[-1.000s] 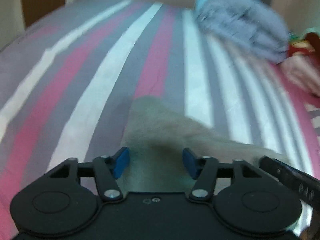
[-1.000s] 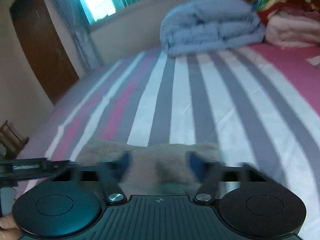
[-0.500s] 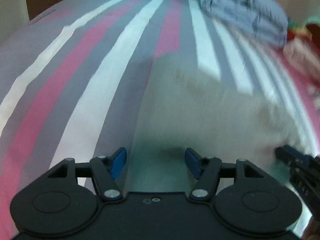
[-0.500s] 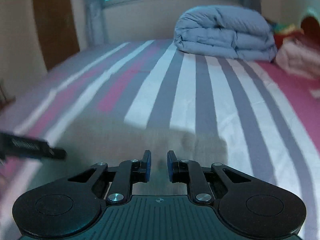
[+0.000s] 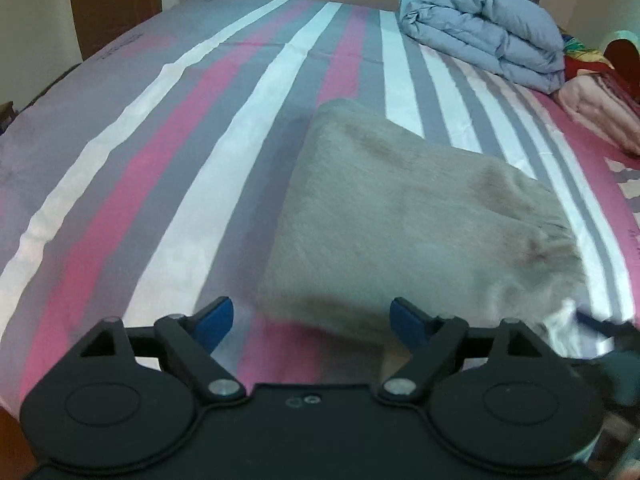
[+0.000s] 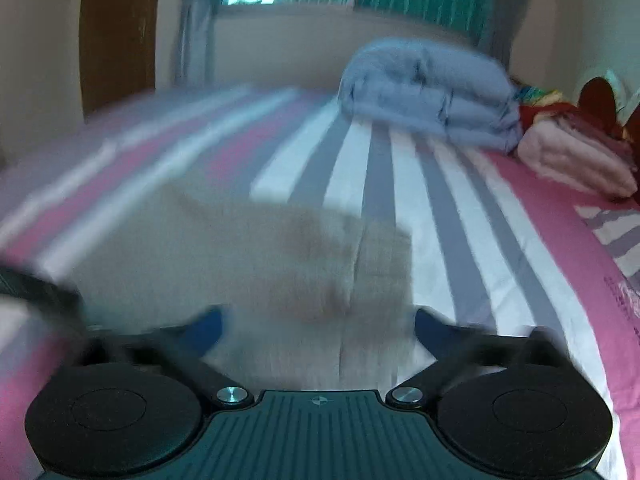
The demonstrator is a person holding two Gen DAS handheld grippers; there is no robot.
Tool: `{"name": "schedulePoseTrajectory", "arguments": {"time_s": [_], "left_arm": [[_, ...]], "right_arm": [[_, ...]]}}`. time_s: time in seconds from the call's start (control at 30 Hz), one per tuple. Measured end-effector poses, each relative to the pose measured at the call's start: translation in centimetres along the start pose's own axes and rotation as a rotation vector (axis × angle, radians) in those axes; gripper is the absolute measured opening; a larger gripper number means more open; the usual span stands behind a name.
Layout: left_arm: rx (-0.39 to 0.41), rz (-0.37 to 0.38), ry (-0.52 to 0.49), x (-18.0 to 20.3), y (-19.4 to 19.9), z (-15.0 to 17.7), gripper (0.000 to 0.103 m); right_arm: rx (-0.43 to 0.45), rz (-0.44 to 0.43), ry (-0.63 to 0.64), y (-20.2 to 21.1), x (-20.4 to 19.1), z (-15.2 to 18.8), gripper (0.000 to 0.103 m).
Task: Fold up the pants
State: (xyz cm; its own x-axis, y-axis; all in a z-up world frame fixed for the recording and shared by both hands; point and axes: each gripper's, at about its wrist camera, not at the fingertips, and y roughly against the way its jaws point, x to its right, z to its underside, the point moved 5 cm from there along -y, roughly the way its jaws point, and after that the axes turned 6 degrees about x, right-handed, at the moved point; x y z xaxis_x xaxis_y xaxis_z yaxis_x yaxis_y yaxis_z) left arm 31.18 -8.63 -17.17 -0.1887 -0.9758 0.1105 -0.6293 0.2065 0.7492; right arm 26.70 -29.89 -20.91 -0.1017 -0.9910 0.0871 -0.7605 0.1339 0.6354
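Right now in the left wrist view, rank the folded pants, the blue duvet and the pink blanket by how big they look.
1. Folded pants, largest, though nearest the camera.
2. Blue duvet.
3. Pink blanket, smallest, partly cut off at the edge.

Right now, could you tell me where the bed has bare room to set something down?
The striped sheet left of the folded pants is bare. The far right corner is crowded by the blue duvet and pink bedding.
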Motion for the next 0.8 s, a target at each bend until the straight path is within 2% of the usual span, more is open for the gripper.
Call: {"name": "schedulePoseTrajectory", "arguments": {"time_s": [0.03,0.07,0.17,0.33,0.53,0.67,0.8], "left_arm": [[0.001,0.001,0.001,0.4,0.1,-0.1,0.080],[0.012,0.002,0.003,0.4,1.2,0.2,0.082],[0.067,-0.021,-0.002,0.6,3.8,0.8,0.086],[0.188,-0.056,-0.063,1.7,10.0,2.5,0.091],[0.345,-0.049,-0.118,2.9,17.4,6.2,0.097],[0.370,-0.024,-0.105,3.0,20.2,9.6,0.097],[0.383,-0.055,-0.134,3.2,21.5,12.9,0.097]], "right_arm": [[-0.070,-0.003,-0.020,-0.6,0.2,1.2,0.102],[-0.084,-0.005,-0.069,-0.3,0.6,1.8,0.102],[0.012,-0.063,-0.225,3.9,1.6,1.8,0.102],[0.152,-0.067,-0.274,11.8,2.6,1.0,0.102],[0.274,-0.073,-0.334,21.4,3.4,1.6,0.103],[0.369,-0.033,-0.307,27.2,2.6,2.8,0.103],[0.483,-0.039,-0.301,31.2,0.9,5.7,0.103]]}}
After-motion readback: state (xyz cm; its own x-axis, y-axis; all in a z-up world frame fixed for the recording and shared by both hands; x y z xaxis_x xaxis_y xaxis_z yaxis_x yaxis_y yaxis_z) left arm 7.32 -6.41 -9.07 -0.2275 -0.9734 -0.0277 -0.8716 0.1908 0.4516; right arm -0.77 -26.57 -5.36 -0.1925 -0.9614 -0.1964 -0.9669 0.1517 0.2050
